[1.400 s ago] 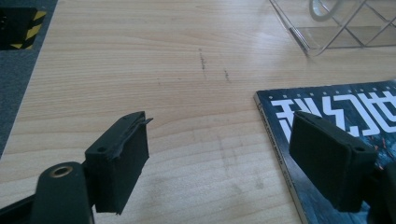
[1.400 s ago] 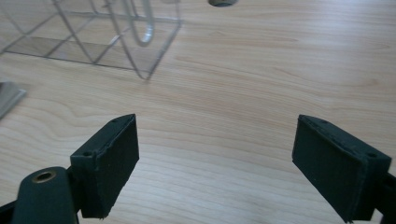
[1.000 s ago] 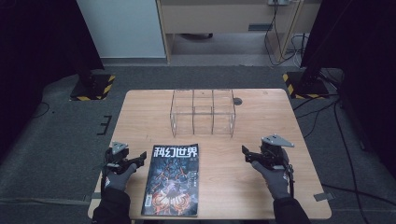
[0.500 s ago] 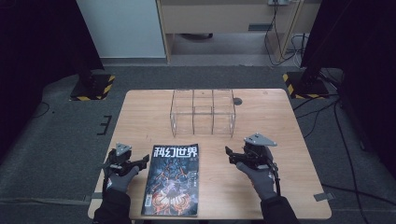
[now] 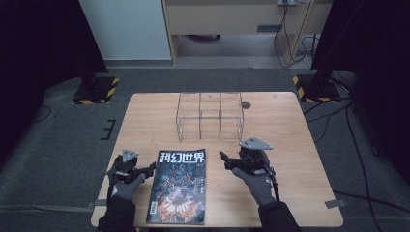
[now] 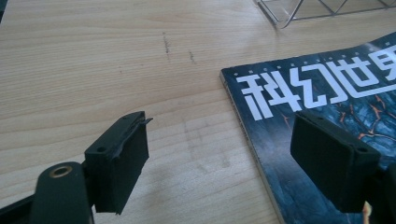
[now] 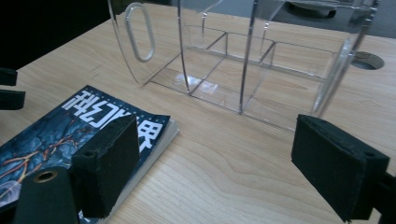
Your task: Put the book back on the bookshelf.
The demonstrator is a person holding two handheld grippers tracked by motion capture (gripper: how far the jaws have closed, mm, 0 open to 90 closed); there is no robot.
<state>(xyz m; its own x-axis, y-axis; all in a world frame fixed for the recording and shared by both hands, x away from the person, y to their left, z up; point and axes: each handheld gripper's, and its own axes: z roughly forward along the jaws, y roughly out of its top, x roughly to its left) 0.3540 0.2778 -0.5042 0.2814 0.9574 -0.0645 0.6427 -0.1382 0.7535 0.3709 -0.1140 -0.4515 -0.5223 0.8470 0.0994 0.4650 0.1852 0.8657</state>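
A magazine with a dark cover and white title characters lies flat near the table's front edge; its cover also appears in the left gripper view and the right gripper view. My left gripper is open at the magazine's left edge, its jaws straddling that edge just above the wood. My right gripper is open a little to the right of the magazine's top right corner, pointing left, with nothing between its jaws.
A clear acrylic divider box with several compartments stands behind the magazine, close ahead of the right gripper. A round cable hole sits in the wooden table to the box's right. Bare wood lies left and right of the magazine.
My right gripper has moved left toward the magazine's top right corner. The left gripper has crept right to the magazine's left edge. Magazine and box have not moved.
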